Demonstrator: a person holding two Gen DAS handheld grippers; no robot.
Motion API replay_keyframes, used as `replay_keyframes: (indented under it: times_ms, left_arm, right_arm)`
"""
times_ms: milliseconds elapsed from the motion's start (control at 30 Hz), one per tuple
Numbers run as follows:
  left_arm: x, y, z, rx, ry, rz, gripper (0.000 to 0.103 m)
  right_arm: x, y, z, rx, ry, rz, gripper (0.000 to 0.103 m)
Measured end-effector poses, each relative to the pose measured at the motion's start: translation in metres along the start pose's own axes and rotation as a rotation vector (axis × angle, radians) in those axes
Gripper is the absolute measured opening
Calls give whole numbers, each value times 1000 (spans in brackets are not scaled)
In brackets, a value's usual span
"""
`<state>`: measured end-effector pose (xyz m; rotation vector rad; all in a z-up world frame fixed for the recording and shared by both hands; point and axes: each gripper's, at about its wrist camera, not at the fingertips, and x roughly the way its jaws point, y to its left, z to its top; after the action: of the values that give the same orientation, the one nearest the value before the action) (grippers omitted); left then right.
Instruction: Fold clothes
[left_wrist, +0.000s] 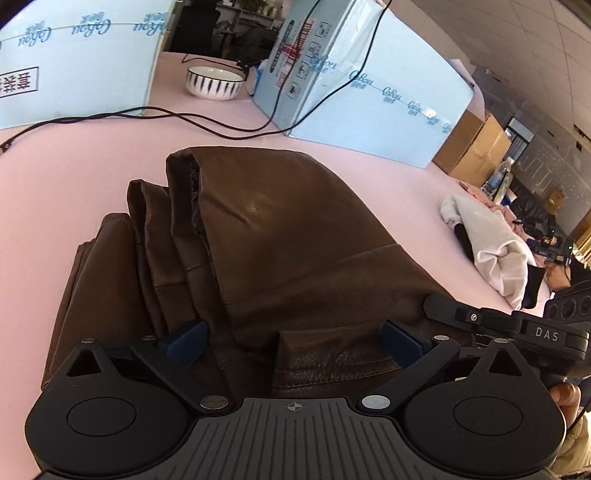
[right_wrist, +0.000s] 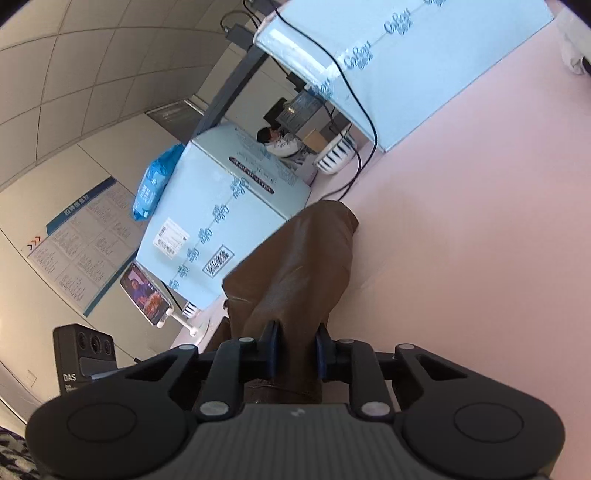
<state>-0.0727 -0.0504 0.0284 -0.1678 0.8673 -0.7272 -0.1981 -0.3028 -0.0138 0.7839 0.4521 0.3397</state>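
Note:
A brown leather garment (left_wrist: 266, 236) lies bunched in folds on the pink table (left_wrist: 92, 162). My left gripper (left_wrist: 293, 341) is open, its blue pads (left_wrist: 186, 341) wide apart just above the garment's near edge, holding nothing. In the right wrist view my right gripper (right_wrist: 295, 349) is shut on a fold of the same brown garment (right_wrist: 295, 266), which hangs stretched away from the fingers above the table (right_wrist: 480, 240). The right gripper's body also shows at the right edge of the left wrist view (left_wrist: 517, 328), against the garment's near right corner.
Light blue boxes (left_wrist: 369, 92) stand along the table's far side, with a striped bowl (left_wrist: 214, 83) and black cables (left_wrist: 155, 114) between them. A white and black garment (left_wrist: 491, 251) lies at the right. A phone on a stand (right_wrist: 146, 295) is at the left.

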Motion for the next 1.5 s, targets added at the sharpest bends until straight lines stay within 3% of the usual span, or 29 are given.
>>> replay_keyframes:
  times_ms: [167, 267, 467, 567, 700, 767, 867, 933, 1033, 1067, 1133, 1233, 1367, 1433, 1500]
  left_arm:
    - [24, -16, -11, -7, -76, -173, 103]
    - [28, -17, -18, -12, -124, -220, 103]
    - [18, 2, -22, -41, -124, -297, 103]
    - [10, 13, -26, -83, -144, -310, 103]
    - [-19, 15, -38, -53, -179, -166, 103]
    - [-28, 17, -44, -45, -185, -150, 103]
    - [-23, 32, -44, -79, -139, -213, 103]
    - [-28, 31, -45, -26, -110, -216, 103]
    - [-51, 23, -51, 113, -29, -198, 103]
    - [-59, 24, -53, 116, 19, -195, 103]
    - [-74, 36, -58, 75, 81, -240, 103]
    - [-102, 65, -61, -8, 21, -280, 103]
    - [-124, 91, -63, -71, -72, -247, 103]
    - [-131, 111, -63, -169, -142, -267, 103]
    - [-135, 125, -61, -262, -180, -261, 103]
  right_arm:
    - [-38, 27, 18, -105, -136, -26, 21]
    - [-39, 53, 20, -218, -149, -22, 21]
    - [-14, 100, 13, -405, -70, 43, 21]
    - [0, 115, 7, -439, -38, 84, 21]
    - [20, 143, -13, -563, 14, 115, 21]
    - [30, 157, -23, -616, 50, 153, 21]
    - [43, 165, -28, -597, 116, 220, 20]
    - [55, 167, -29, -564, 167, 265, 18]
    - [70, 177, -42, -615, 187, 239, 16]
    - [76, 179, -48, -634, 196, 226, 8]
    - [88, 177, -52, -595, 251, 239, 8]
    - [110, 171, -62, -554, 307, 230, 8]
    - [138, 155, -66, -457, 325, 203, 8]
    - [140, 151, -66, -437, 328, 203, 8]
    - [132, 150, -63, -429, 302, 227, 24]
